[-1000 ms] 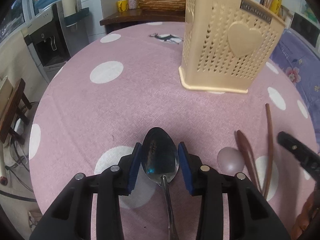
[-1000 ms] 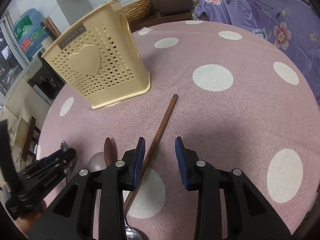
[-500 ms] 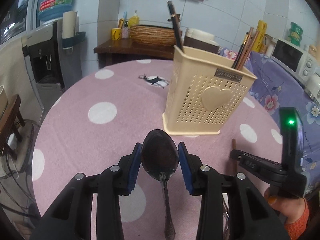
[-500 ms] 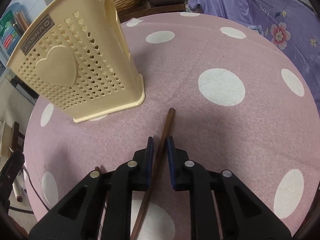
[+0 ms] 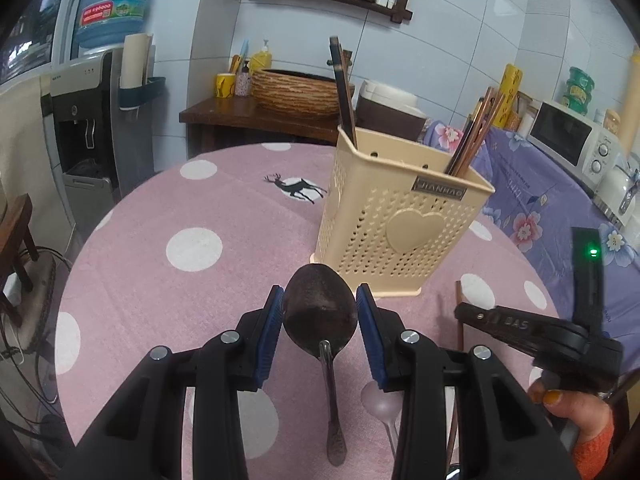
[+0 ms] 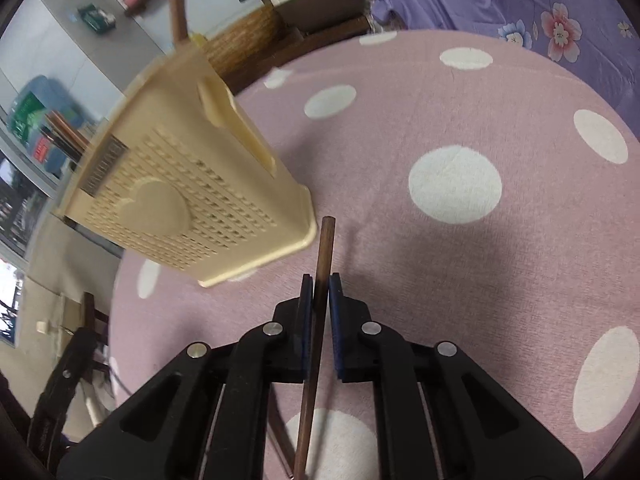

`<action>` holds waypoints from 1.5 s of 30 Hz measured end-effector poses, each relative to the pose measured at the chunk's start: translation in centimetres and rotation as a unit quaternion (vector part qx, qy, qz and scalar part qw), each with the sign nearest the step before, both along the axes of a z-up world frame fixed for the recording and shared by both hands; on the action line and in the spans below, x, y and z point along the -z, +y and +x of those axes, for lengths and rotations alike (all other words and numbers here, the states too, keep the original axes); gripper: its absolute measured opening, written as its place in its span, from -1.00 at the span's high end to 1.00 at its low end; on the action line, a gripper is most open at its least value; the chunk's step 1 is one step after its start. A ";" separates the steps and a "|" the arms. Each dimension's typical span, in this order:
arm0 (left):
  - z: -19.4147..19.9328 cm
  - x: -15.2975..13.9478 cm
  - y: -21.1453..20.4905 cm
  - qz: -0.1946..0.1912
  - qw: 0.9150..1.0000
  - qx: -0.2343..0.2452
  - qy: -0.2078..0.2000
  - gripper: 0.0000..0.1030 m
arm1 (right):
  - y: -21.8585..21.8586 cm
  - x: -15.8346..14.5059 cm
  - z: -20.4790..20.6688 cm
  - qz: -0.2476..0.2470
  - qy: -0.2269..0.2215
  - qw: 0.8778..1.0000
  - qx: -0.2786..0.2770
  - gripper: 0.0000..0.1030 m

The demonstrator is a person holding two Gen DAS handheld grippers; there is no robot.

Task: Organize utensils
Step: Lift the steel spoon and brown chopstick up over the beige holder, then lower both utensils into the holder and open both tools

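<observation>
With some sticks already in the holder [image 5: 400, 220], our left tongs [image 5: 320, 320] grip a spoon [image 5: 320, 308] and right tongs [image 6: 319, 300] pinch a chopstick [image 6: 322, 256] over the bench [image 5: 200, 280], both unstowed.

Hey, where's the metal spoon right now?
In the left wrist view, the metal spoon sits bowl-first between the left tool's blue pads, handle trailing back, in front of the cream utensil basket on the pink polka-dot tablecloth.

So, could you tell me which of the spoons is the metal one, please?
The metal spoon held bowl-first between the left gripper's jaws; the pale pink spoon lying on the tablecloth beneath is translucent plastic.
</observation>
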State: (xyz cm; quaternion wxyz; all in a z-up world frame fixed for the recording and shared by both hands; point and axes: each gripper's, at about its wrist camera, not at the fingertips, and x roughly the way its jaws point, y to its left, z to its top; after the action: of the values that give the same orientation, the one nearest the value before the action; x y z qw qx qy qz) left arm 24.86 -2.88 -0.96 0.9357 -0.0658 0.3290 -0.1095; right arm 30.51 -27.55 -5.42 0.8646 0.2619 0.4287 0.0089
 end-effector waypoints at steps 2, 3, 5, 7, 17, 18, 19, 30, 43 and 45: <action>-0.2 -0.5 0.1 -0.002 1.000 -0.001 -0.010 0.27 | 0.0 -1.6 -0.9 0.006 -0.031 0.999 -0.013 0.83; -0.3 -0.7 0.2 -0.002 1.000 -0.002 -0.015 0.27 | 0.1 -2.4 -1.4 0.009 -0.045 0.999 -0.019 0.83; -0.4 -1.0 0.2 -0.001 1.000 0.000 -0.021 0.27 | 0.4 -4.3 -2.5 0.015 -0.081 0.996 -0.042 0.84; -0.5 -1.2 0.2 0.000 1.000 0.000 -0.027 0.28 | 0.8 -5.9 -3.6 0.009 -0.113 0.992 -0.062 0.84; -0.4 -1.7 0.3 -0.005 1.000 0.006 -0.030 0.28 | 2.4 -9.8 -5.8 0.000 -0.164 0.977 -0.134 0.84; -0.4 -1.8 0.2 -0.005 1.000 0.007 -0.030 0.28 | 2.4 -9.9 -6.1 0.001 -0.164 0.977 -0.137 0.84; -0.4 -1.9 0.2 -0.006 0.999 0.007 -0.031 0.28 | 2.6 -10.1 -6.3 -0.002 -0.167 0.976 -0.140 0.84; 0.1 -6.1 0.6 -0.029 0.997 0.031 -0.057 0.28 | 2.8 -14.4 -6.4 -0.010 -0.205 0.965 -0.166 0.84; 7.5 -17.9 -2.3 -0.034 0.983 -0.014 -0.182 0.28 | 1.8 -28.8 -0.7 -0.110 -0.385 0.916 -0.032 0.84; 8.5 -17.1 -3.1 -0.024 0.983 -0.019 -0.181 0.28 | 2.4 -28.4 0.4 -0.139 -0.393 0.909 -0.016 0.84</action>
State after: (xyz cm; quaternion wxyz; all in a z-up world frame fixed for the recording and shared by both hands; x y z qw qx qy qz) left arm 33.35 -5.95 16.13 0.9798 -0.0733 0.1503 -0.1092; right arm 30.92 -25.18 23.03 0.9905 0.1079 0.0552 0.0650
